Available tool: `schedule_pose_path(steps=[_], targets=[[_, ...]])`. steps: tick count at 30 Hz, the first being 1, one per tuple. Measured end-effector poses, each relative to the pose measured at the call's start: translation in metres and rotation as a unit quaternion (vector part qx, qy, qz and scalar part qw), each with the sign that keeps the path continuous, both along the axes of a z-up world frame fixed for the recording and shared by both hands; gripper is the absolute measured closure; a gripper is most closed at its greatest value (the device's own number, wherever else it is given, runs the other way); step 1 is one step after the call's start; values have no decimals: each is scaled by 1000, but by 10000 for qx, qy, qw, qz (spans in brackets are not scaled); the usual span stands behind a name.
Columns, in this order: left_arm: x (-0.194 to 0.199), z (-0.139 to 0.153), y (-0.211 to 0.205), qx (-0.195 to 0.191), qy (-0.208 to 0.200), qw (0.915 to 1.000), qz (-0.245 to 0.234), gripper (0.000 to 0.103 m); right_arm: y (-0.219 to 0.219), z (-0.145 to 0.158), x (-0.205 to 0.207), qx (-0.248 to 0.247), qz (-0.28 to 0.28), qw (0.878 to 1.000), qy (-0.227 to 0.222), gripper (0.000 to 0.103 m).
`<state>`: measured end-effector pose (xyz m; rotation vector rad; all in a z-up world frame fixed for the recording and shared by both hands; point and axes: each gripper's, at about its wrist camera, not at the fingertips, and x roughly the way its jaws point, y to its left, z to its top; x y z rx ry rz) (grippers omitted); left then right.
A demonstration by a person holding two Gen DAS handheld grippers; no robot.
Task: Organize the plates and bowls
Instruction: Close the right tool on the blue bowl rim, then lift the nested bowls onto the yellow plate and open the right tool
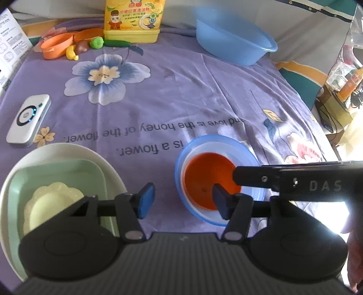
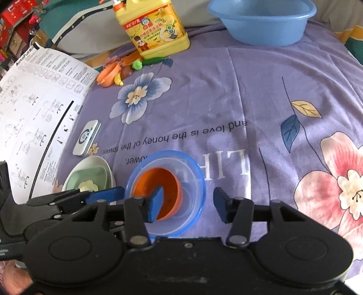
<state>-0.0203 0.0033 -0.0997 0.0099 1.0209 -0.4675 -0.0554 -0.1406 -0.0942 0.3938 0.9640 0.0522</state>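
Note:
A small orange bowl point(image 1: 204, 179) sits inside a clear bowl with a blue rim point(image 1: 215, 137) on the purple cloth. My left gripper point(image 1: 183, 200) is open astride their left wall, one pad inside the orange bowl and one outside the blue rim, neither pressing. My right gripper point(image 2: 189, 205) is open astride the right side, its left pad in the orange bowl point(image 2: 154, 179) and its right pad just outside the blue rim point(image 2: 168, 153). To the left, a white plate point(image 1: 68, 149) holds a green rectangular dish point(image 1: 68, 168) and a cream flower-shaped dish point(image 1: 52, 199).
A big blue basin point(image 1: 236, 45) and a yellow detergent bottle point(image 1: 133, 20) stand at the far edge. Toy fruit and an orange cup point(image 1: 59, 46) lie at the far left. A white remote-like device point(image 1: 29, 120) lies left, beside a printed sheet point(image 2: 34, 102).

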Motion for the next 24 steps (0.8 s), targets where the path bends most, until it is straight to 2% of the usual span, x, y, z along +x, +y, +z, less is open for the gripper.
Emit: schedule_pose_path(steps=[3, 5, 8, 16, 24], targets=[[0, -1, -2, -66, 36, 10000, -63, 64, 3, 0, 2, -63, 30, 10000, 17, 62], [0, -1, -3, -96, 53, 9999, -90, 71, 5, 1, 3, -156, 20, 9999, 11, 68], [-1, -1, -3, -63, 39, 10000, -64, 73, 4, 1, 3, -240, -14, 9997, 36, 73], [-3, 12, 6, 86, -50, 9999, 91, 74, 23, 12, 12, -460, 200, 9987, 14, 73], [1, 35, 53, 137, -193, 9978, 621, 74, 67, 32, 36, -461, 720, 9963, -127, 73]])
